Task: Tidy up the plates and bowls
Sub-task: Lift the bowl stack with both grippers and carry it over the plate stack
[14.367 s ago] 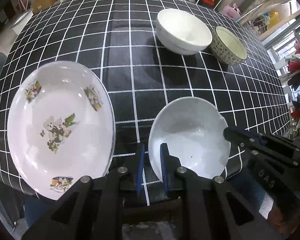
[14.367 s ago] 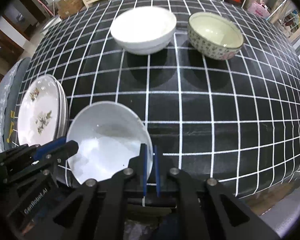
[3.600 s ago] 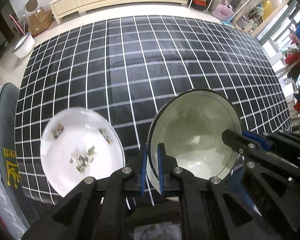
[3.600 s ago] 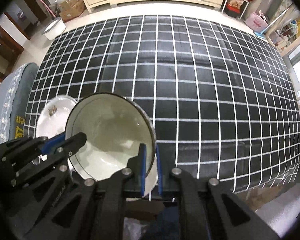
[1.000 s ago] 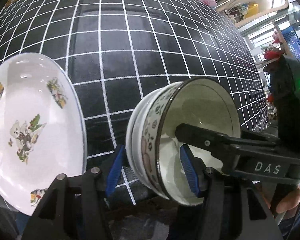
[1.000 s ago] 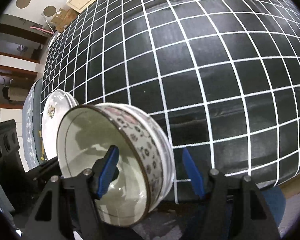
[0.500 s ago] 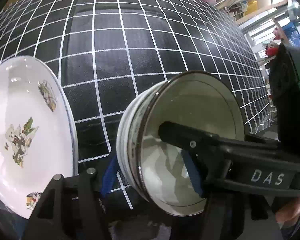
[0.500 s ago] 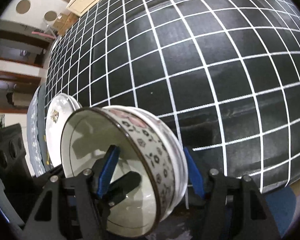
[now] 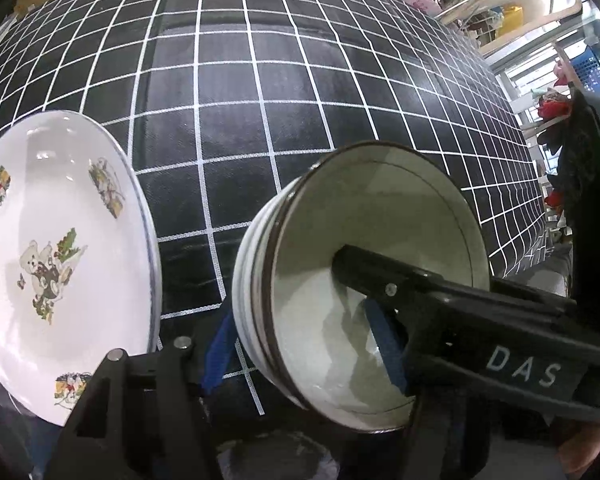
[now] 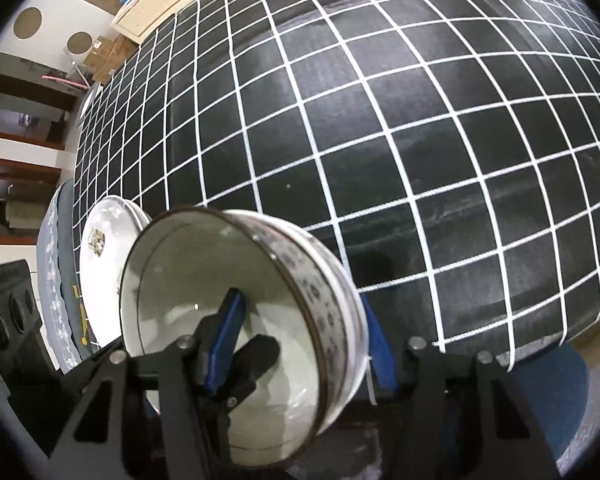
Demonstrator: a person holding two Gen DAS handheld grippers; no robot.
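Observation:
A stack of nested bowls, a patterned dark-rimmed bowl inside white ones, sits near the table's front edge. It also shows in the right wrist view. My left gripper is open, its blue pads straddling the stack's left wall. My right gripper is open, straddling the right wall. The stack of white plates with a bear print lies left of the bowls and also shows in the right wrist view.
The table has a black cloth with a white grid. A grey cushioned seat stands at the table's left side. Cabinets and boxes lie beyond the far edge.
Both grippers, shut on the bowl rims 3.6 s ago, have opened wide. Over the last second they have moved closer around the walls of the bowl stack.

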